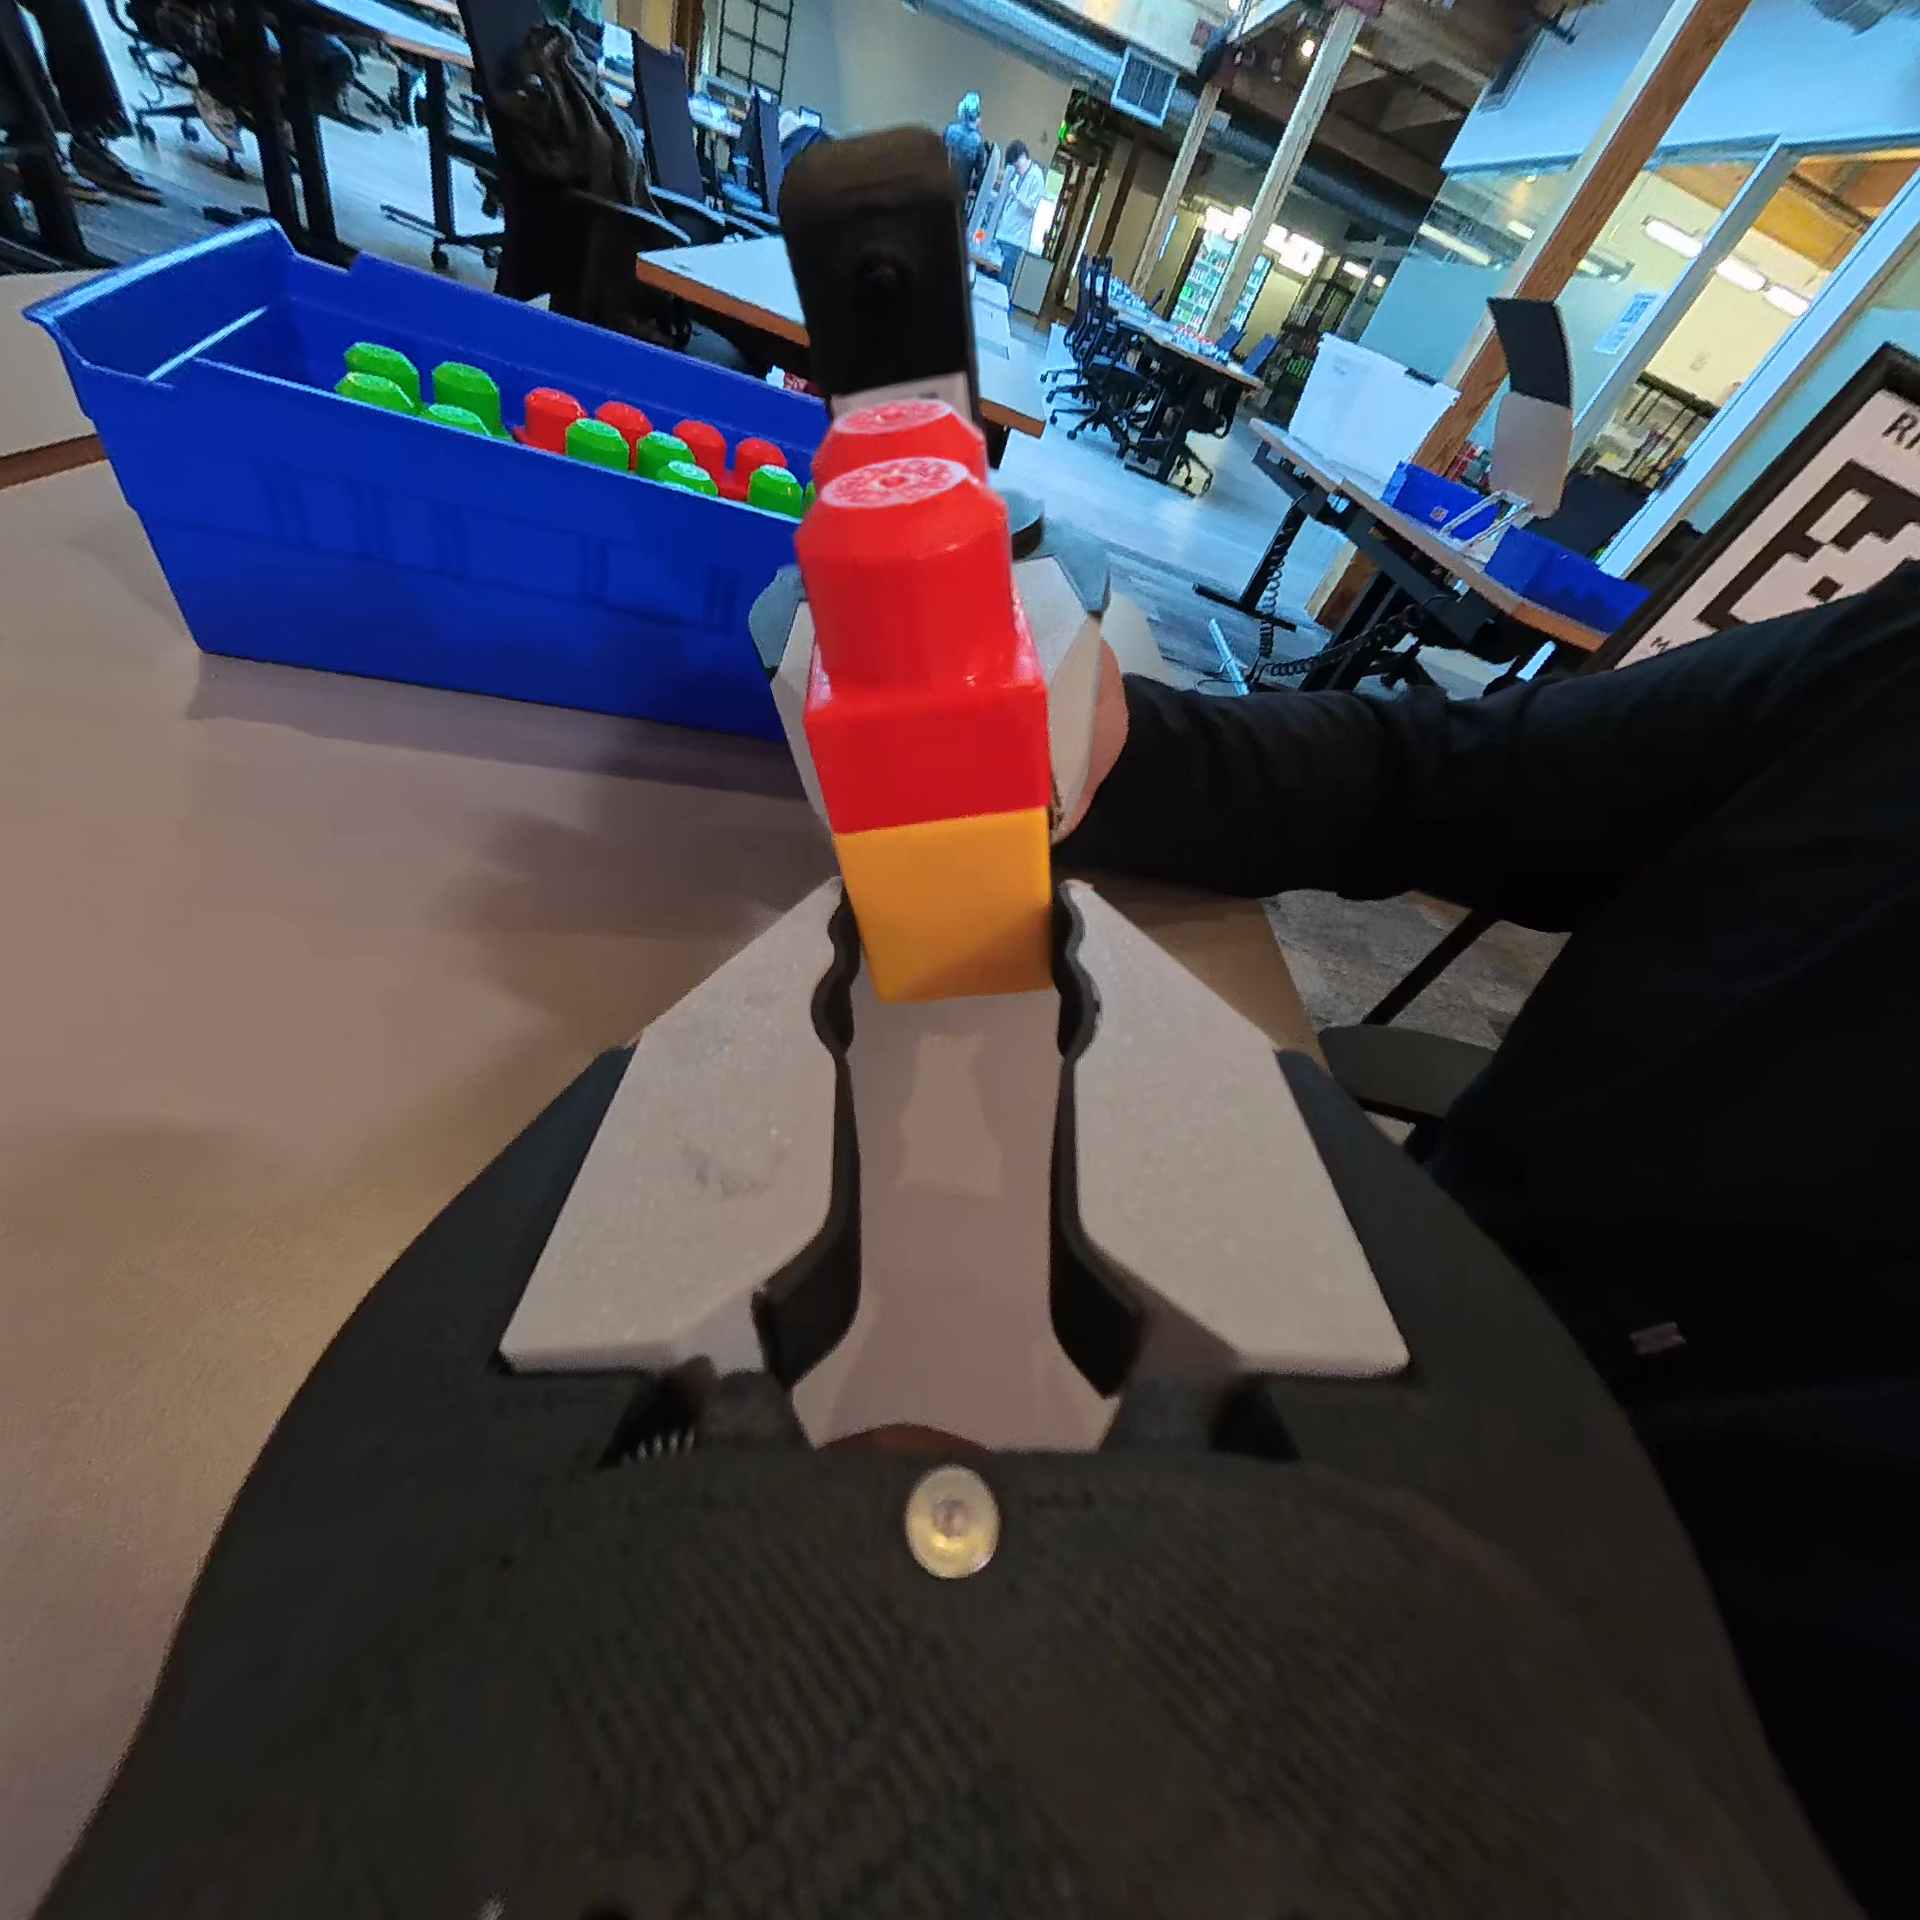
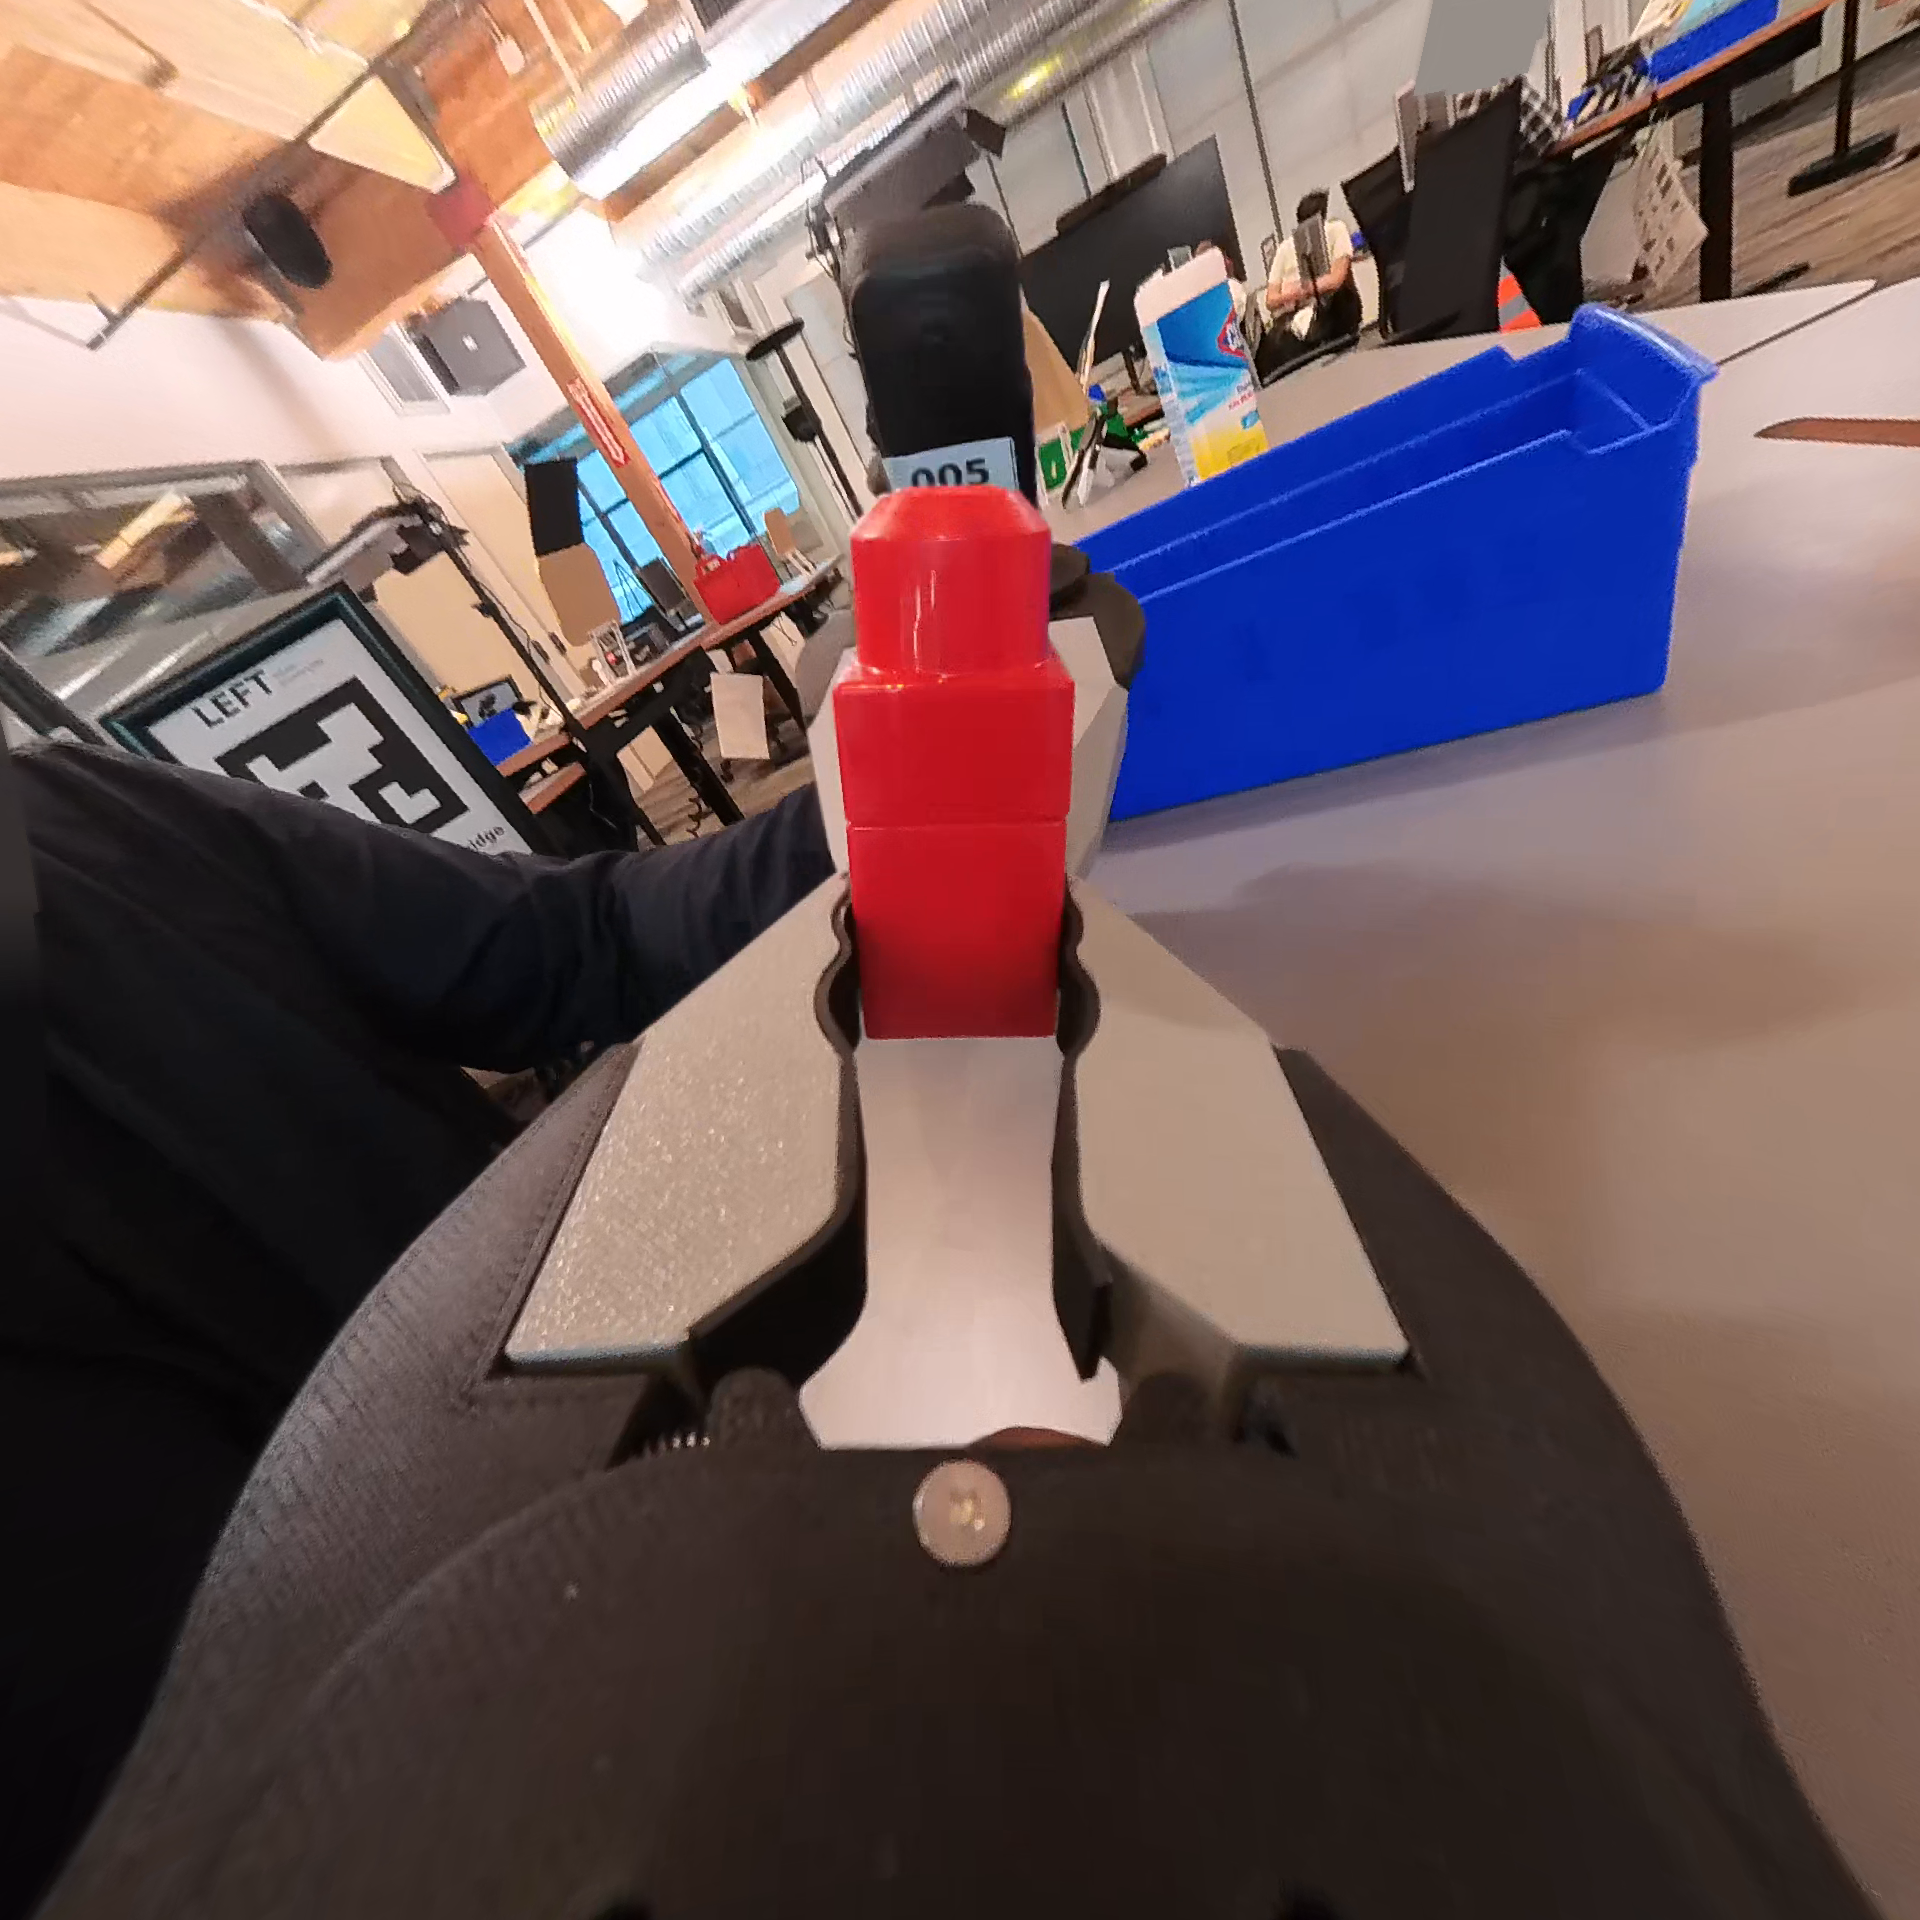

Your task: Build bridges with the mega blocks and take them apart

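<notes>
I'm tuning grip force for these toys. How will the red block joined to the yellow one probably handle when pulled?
The red block looks like glossy hard plastic, so probably stiff, light and a bit slippery. Its studs seem press-fitted, so it may release from the yellow block suddenly. The left gripper clamps flat sides, which should limit twisting.

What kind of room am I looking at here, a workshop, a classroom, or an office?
Most likely an open-plan office or lab workspace: long desks with rolling office chairs, exposed ceiling ducts, and glass-walled rooms along one side.
</notes>
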